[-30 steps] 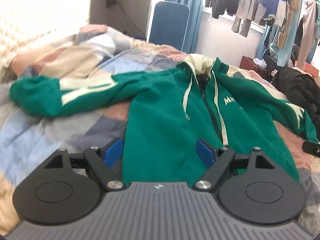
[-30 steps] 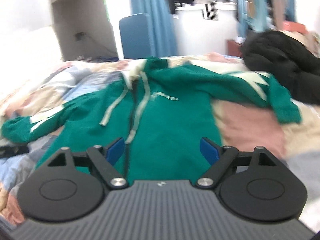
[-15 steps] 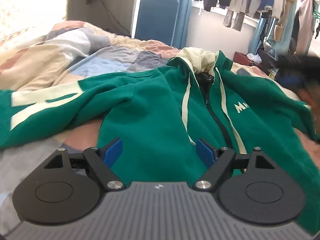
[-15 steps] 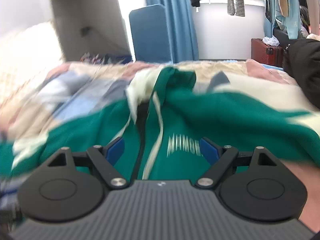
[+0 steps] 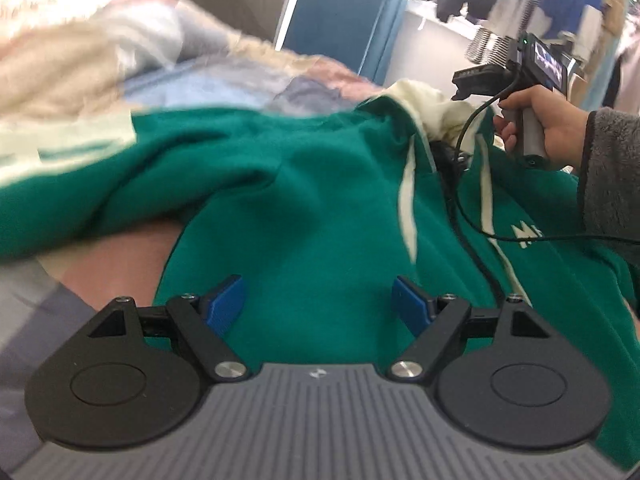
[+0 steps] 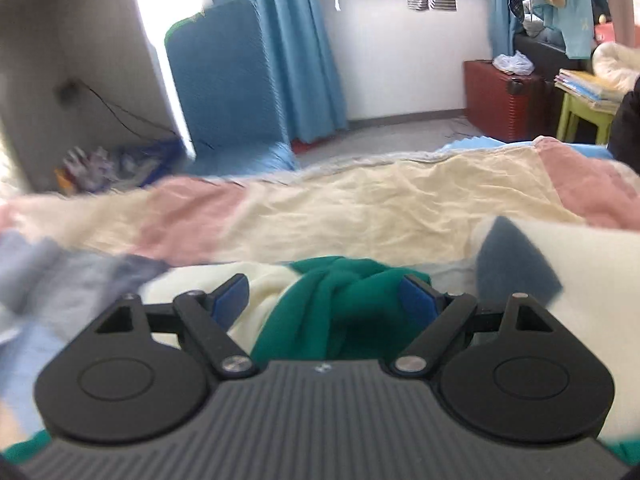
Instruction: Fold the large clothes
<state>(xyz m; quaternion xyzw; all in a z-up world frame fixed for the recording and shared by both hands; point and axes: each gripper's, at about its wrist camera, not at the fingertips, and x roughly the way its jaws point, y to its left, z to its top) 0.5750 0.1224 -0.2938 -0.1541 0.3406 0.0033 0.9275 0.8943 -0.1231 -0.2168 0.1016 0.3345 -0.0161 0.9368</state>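
Green hoodie (image 5: 320, 216) spread front-up on the bed (image 6: 360, 208), zip and pale drawstrings up the middle, cream-lined hood (image 6: 336, 288) bunched at the top. Left tongs (image 5: 318, 300) over the hoodie's lower chest, blue pads wide apart, gripping nothing. Right tongs (image 6: 324, 300) at the hood, spread wide, fabric lying between the pads, no pinch visible. From the left view, hand (image 5: 548, 124) in a grey fleece sleeve (image 5: 612, 176) on the right tool's handle above the hoodie's collar. Beyond the hoodie, blue curtains (image 6: 296, 40) and red suitcase (image 6: 504, 100).
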